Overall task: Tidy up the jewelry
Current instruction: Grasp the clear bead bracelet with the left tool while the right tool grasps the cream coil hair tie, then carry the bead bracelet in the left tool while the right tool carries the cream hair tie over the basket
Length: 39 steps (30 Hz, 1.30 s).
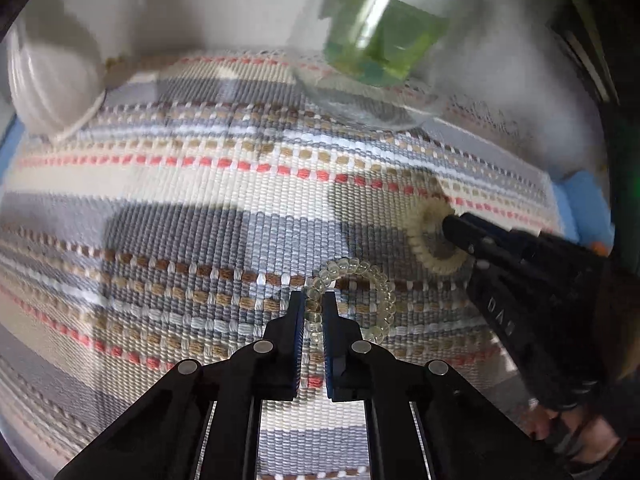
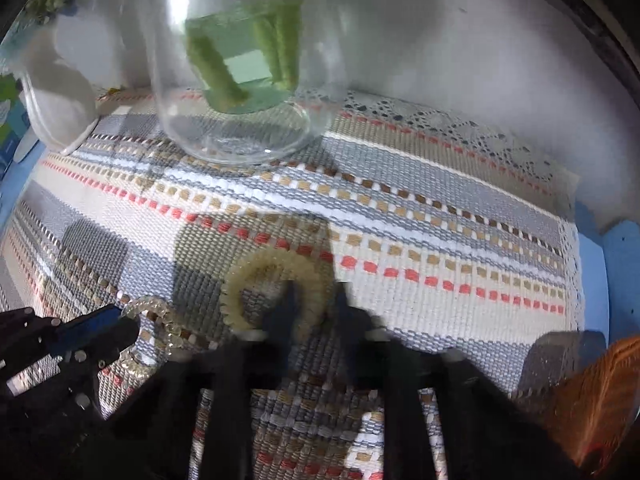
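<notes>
the left tool (image 1: 313, 303) has its fingers drawn narrow, pinching the near-left arc of a clear coil bracelet (image 1: 372, 300) that lies on the striped woven mat (image 1: 168, 208). the coil runs between the two blue-padded fingers and touches both. in the right wrist view the same tool enters from the lower left edge, its tip on the coil's rim.

the right tool (image 2: 314, 304) is part open, its fingers well apart. its left finger sits inside the ring of a pale cream coil bracelet (image 2: 276, 268) and its right finger outside, so they straddle the right side of the ring; whether either finger touches it cannot be told, since that view is blurred and shadowed. in the left wrist view one dark finger covers the ring's right side.

two bracelets in all, side by side near the middle of the mat, just apart, the clear one to the left.

along the far edge of the mat stand a white ribbed bowl (image 1: 52, 80) at the far left corner, cut off by the frame, and one clear glass jar (image 2: 232, 80) with green stems inside, their shape smeared. a blue surface (image 2: 616, 280) shows past the mat's right edge. at the near right corner a brown woven object (image 2: 600, 392) is only partly seen.
</notes>
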Each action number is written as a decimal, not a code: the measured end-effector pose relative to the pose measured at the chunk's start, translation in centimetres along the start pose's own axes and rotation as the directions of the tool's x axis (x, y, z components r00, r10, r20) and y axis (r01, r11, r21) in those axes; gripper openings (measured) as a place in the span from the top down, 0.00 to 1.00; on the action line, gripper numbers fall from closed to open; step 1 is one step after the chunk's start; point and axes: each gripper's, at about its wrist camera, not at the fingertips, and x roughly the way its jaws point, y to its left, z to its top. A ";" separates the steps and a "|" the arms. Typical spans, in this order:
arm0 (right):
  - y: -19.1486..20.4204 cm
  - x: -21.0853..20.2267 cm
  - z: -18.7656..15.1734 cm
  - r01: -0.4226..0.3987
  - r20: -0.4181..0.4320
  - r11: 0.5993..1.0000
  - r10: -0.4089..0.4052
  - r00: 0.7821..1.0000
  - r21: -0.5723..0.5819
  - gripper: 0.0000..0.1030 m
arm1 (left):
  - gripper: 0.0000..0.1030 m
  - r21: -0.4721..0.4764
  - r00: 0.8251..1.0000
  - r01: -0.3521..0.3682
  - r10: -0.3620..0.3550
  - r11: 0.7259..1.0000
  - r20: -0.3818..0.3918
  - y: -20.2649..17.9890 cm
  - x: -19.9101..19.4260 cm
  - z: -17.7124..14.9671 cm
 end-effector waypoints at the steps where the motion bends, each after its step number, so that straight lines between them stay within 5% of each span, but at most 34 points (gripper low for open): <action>1: 0.3 0.0 0.1 0.005 -0.001 1.000 -0.005 1.000 -0.006 0.91 | 0.92 -0.044 0.999 0.040 -0.040 0.998 -0.014 0.8 -0.1 0.2; 4: 0.1 0.0 0.1 -0.036 -0.012 0.999 0.036 0.999 0.013 0.91 | 0.92 -0.134 0.989 0.149 -0.149 0.980 0.011 3.0 -1.2 0.2; 8: -0.4 -1.3 0.0 -0.086 -0.010 0.995 0.086 0.996 0.047 0.91 | 0.92 -0.143 0.979 0.202 -0.194 0.969 0.065 4.7 -4.2 -0.1; 15: -1.3 -5.8 -0.3 -0.160 0.050 0.983 0.157 0.986 0.087 0.91 | 0.92 -0.185 0.933 0.354 -0.333 0.917 0.137 5.9 -8.7 -1.0; 18: -1.5 -8.1 -0.5 -0.195 0.077 0.975 0.187 0.979 0.109 0.91 | 0.92 -0.150 0.903 0.426 -0.407 0.892 0.138 3.1 -10.1 -1.1; 22: -2.9 -11.7 -0.7 -0.205 0.115 0.966 0.189 0.975 0.156 0.91 | 0.92 -0.040 0.889 0.451 -0.445 0.892 0.109 -0.4 -11.9 -1.4; 29: -8.2 -17.6 -4.5 -0.121 0.152 0.947 0.078 0.985 0.299 0.90 | 0.92 0.130 0.850 0.523 -0.527 0.842 -0.005 -8.8 -12.2 -0.7; 39: -20.1 -22.1 -14.2 -0.007 0.104 0.775 -0.075 0.992 0.632 0.90 | 0.92 0.294 0.805 0.592 -0.528 0.750 -0.272 -23.4 -6.5 -2.0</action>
